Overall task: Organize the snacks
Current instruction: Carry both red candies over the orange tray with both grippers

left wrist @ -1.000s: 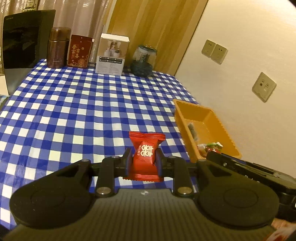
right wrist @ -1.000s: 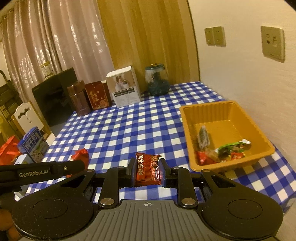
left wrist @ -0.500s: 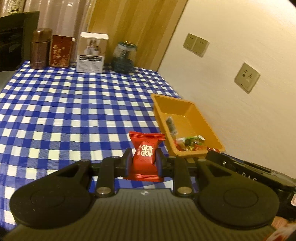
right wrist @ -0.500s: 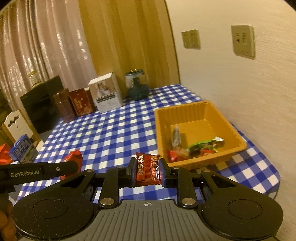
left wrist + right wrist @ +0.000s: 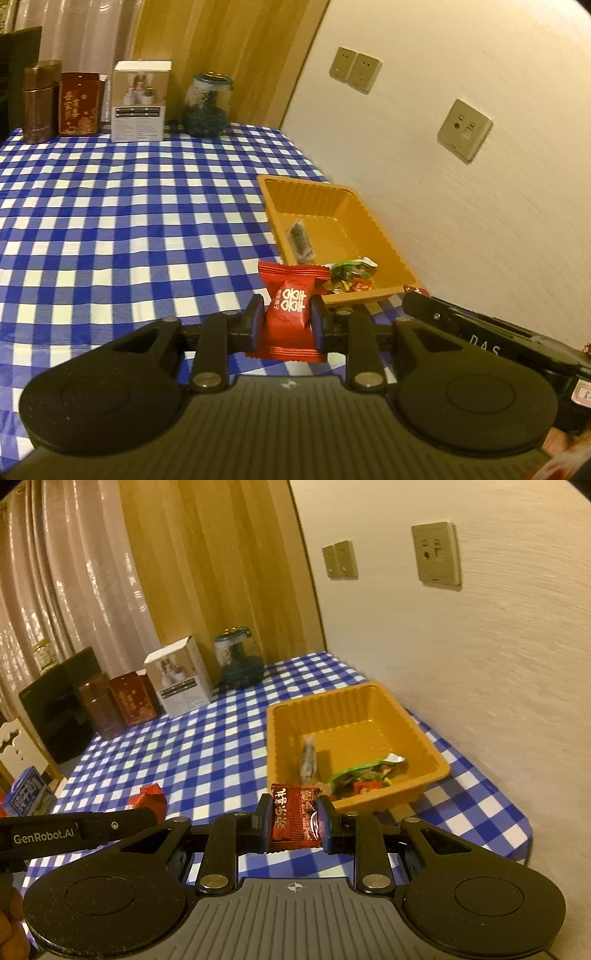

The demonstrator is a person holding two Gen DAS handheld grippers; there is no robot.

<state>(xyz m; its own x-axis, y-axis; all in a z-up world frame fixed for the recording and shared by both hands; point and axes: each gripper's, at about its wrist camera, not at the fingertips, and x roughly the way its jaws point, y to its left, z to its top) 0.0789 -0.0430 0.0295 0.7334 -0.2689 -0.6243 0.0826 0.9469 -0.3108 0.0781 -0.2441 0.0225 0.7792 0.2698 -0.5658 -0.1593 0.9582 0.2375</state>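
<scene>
My left gripper point(image 5: 287, 320) is shut on a red candy packet point(image 5: 290, 314) with white characters, held above the checked tablecloth just left of the orange tray point(image 5: 373, 229). My right gripper point(image 5: 294, 821) is shut on a dark red snack packet point(image 5: 294, 818), held just in front of the orange tray's point(image 5: 280, 738) near left corner. The tray holds several wrapped snacks point(image 5: 364, 775), also seen in the left wrist view point(image 5: 349, 277). The left gripper with its red packet point(image 5: 149, 801) shows at the left of the right wrist view.
At the table's back edge stand a brown canister point(image 5: 38, 101), a red box point(image 5: 79, 103), a white box point(image 5: 139, 101) and a dark glass jar point(image 5: 207, 105). The wall with sockets point(image 5: 464, 130) runs close along the tray's right side. A blue box point(image 5: 26, 792) sits beyond the table's left edge.
Both grippers have swung right and moved toward the orange tray, each keeping its packet. The tray now sits nearer the middle of both views.
</scene>
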